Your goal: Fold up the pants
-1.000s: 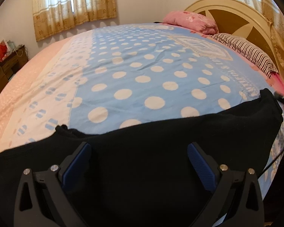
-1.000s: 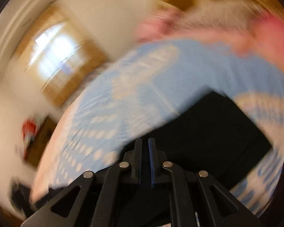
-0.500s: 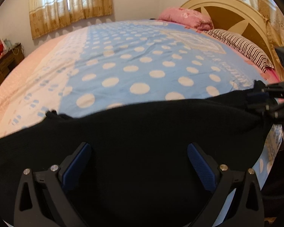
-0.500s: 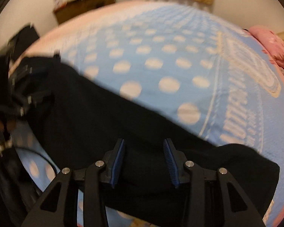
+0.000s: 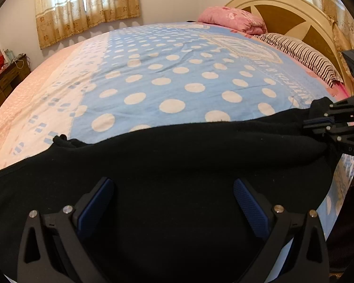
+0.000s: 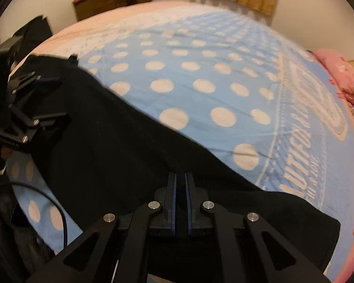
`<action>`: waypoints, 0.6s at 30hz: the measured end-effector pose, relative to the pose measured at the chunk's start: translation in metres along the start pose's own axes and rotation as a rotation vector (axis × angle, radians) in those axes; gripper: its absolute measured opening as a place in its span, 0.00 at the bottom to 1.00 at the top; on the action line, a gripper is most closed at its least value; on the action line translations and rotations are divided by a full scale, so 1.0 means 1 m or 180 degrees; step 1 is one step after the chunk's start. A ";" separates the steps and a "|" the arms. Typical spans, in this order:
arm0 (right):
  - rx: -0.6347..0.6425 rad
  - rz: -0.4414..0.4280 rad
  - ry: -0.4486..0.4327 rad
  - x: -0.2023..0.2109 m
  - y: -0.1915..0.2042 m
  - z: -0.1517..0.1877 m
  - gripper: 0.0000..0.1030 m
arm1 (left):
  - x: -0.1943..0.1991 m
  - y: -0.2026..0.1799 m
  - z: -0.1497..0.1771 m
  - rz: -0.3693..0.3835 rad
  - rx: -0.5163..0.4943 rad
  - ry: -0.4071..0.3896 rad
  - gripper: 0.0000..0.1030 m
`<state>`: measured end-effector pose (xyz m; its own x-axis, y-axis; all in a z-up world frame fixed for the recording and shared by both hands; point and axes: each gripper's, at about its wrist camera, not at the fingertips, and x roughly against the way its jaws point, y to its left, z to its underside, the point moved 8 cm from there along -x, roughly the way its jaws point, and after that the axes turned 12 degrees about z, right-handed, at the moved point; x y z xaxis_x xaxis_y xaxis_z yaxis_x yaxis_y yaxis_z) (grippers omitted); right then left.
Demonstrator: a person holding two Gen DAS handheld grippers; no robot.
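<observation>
**Right tongs pinching the pants edge, left tongs gaping over the cloth**

The right tongs [image 6: 179, 184] are clamping down on black cloth, their jaws having just been closing, with only a thin fold of the pants [image 6: 120, 155] lying between the blue pads. In the left wrist view the same tongs [image 5: 318, 123] are showing at the right border, nipping the pants' far right edge.

The left tongs [image 5: 173, 188] are standing wide apart above the pants [image 5: 177, 165], gripping nothing; whether the pads are touching the cloth I cannot tell. In the right wrist view they [image 6: 56, 96] are sitting at the left end of the garment, jaws spread.

The pants are lying stretched sideways along the near edge of the bed [image 5: 167, 75], on its blue spotted cover. Farther off, a pink pillow [image 5: 231, 21] and a striped pillow [image 5: 302, 52] are resting against the headboard [image 5: 283, 7]. Curtains [image 5: 85, 4] are hanging on the far wall, and a dark wooden dresser [image 5: 4, 77] is standing beside the bed
</observation>
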<state>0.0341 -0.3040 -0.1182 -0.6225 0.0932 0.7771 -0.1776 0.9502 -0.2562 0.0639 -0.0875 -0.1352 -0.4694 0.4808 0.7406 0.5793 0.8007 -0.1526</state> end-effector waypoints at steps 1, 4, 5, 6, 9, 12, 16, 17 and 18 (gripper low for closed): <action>-0.0231 -0.0008 -0.0108 0.004 -0.008 -0.004 0.05 | 0.001 0.001 -0.001 0.0003 0.0017 -0.0019 1.00; -0.0678 -0.0040 -0.0316 0.003 -0.019 -0.013 0.06 | 0.005 0.002 -0.004 -0.0004 0.0078 -0.0086 1.00; -0.0688 -0.0014 -0.0288 -0.003 -0.016 -0.011 0.06 | 0.004 0.002 -0.004 0.0006 0.0084 -0.0082 1.00; -0.0678 -0.0025 -0.0201 -0.013 -0.010 -0.008 0.07 | 0.002 0.002 -0.004 0.0004 0.0078 -0.0064 1.00; -0.0705 -0.0107 -0.0304 -0.014 -0.007 -0.008 0.15 | -0.004 0.000 -0.001 -0.0066 0.0012 -0.0014 1.00; -0.1138 -0.0369 -0.0411 0.016 -0.028 -0.009 0.19 | -0.004 -0.001 0.000 -0.0061 -0.0004 -0.0043 1.00; -0.1592 0.0099 -0.0815 0.075 -0.095 0.016 0.68 | -0.002 0.000 -0.001 -0.0006 0.0026 -0.0029 1.00; -0.1719 0.0283 -0.0838 0.084 -0.116 0.029 0.69 | 0.000 0.000 -0.002 0.0009 0.0043 -0.0031 1.00; -0.1915 0.0484 -0.0731 0.088 -0.144 0.050 0.69 | 0.001 -0.001 -0.004 0.0032 0.0057 -0.0052 1.00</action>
<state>-0.0333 -0.4473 -0.0411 -0.7655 0.2369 0.5983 0.3405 0.9381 0.0642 0.0653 -0.0894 -0.1312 -0.4746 0.4943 0.7283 0.5721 0.8020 -0.1716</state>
